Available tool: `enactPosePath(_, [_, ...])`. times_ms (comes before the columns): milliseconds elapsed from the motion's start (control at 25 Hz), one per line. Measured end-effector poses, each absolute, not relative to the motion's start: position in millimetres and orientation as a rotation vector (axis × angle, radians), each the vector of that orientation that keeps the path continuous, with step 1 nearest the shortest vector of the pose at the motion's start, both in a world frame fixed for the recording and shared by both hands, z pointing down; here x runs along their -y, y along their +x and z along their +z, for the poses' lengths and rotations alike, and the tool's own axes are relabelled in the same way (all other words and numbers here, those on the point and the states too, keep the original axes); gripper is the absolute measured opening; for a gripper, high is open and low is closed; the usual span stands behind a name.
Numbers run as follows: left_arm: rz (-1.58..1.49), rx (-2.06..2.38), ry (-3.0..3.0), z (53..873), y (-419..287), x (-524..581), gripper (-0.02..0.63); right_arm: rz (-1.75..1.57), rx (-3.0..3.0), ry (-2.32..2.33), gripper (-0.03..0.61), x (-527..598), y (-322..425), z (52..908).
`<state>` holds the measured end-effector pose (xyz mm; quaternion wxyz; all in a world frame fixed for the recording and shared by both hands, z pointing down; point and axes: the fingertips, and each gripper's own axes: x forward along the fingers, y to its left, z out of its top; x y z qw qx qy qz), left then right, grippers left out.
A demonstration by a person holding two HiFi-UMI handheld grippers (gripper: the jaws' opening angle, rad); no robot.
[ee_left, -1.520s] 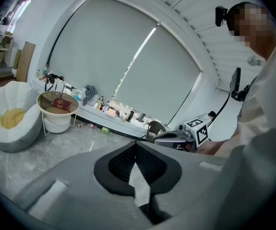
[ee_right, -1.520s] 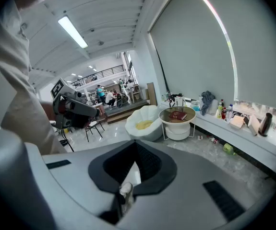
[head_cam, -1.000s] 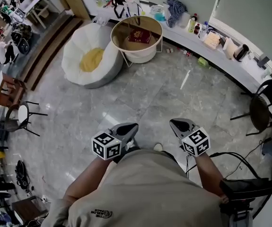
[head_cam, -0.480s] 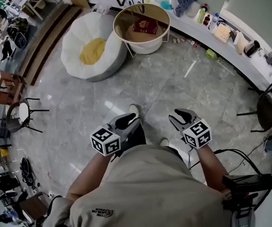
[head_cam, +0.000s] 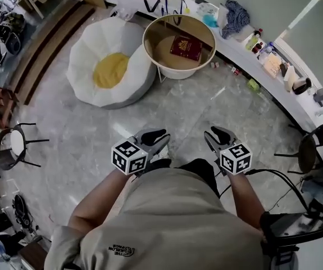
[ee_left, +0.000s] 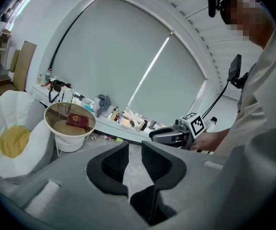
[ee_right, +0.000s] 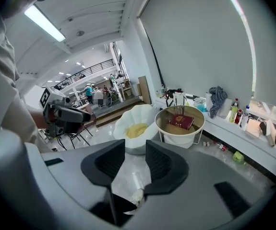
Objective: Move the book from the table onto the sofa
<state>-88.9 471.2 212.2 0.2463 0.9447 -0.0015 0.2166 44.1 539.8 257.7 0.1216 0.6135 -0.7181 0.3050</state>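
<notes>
0 of the task done. Book (head_cam: pixel 186 48) lies flat on the round table (head_cam: pixel 178 72), untouched, just beside the white sofa (head_cam: pixel 88 49), probably a beanbag type with a yellow cushion. Left claw (head_cam: pixel 153 135) and right claw (head_cam: pixel 216 134) are both released, nothing between the jaws. Left has just been opening; right opened wide and has just eased in a touch. The 2 claws hang over bare floor, well apart from the table. Left to do: approach, grasp book, lift, set on sofa.

I found room bright, evenly lit. Ceiling strip (ee_right: pixel 44 23) glowed; blind (ee_left: pixel 123 56) gave soft daylight. Floor (head_cam: pixel 218 92) showed pale glare streaks. Shadows faint. Book (head_cam: pixel 186 48) looked sharp. Gripper views bowed heavily, corners black. Head view curved mildly.
</notes>
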Motion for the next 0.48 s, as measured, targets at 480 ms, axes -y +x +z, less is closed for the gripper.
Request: enactPosePath(480, [0.572, 0.101, 2.458, 242, -45, -310, 0.008, 1.052, 2.084, 1.755, 0.110, -377, 103, 301])
